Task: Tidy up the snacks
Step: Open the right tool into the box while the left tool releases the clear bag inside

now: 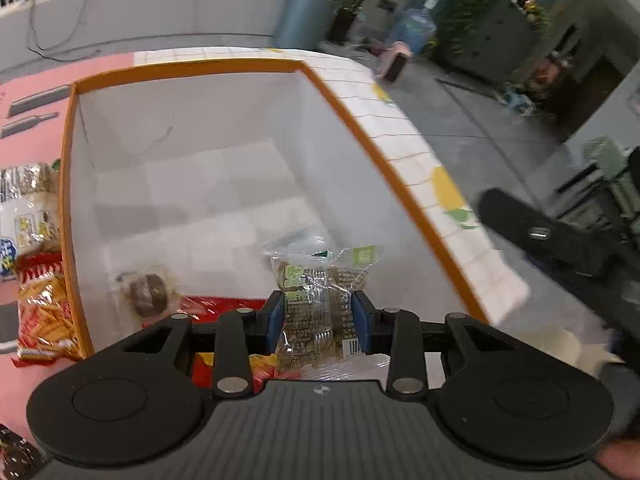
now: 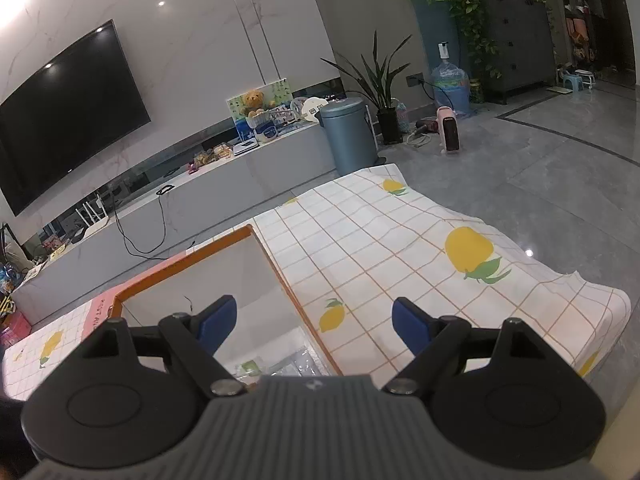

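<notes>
In the left wrist view my left gripper (image 1: 318, 316) is shut on a clear snack packet with green print (image 1: 316, 304), held above the inside of a white box with an orange rim (image 1: 360, 128). On the box floor lie a round brown snack in clear wrap (image 1: 148, 290) and a red packet (image 1: 224, 306) partly hidden by the gripper. My right gripper (image 2: 314, 322) stands open with nothing between its blue pads, above the box's right rim (image 2: 280, 276) and the lemon-print cloth (image 2: 400, 248). A clear packet (image 2: 280, 364) shows inside the box below it.
Left of the box lie a red packet of stick snacks (image 1: 46, 312) and other packets (image 1: 28, 208) on a pink surface. The right gripper's black arm (image 1: 560, 236) reaches in at the right. Beyond the table's edge are grey floor, a bin (image 2: 348, 136) and a TV bench (image 2: 160, 208).
</notes>
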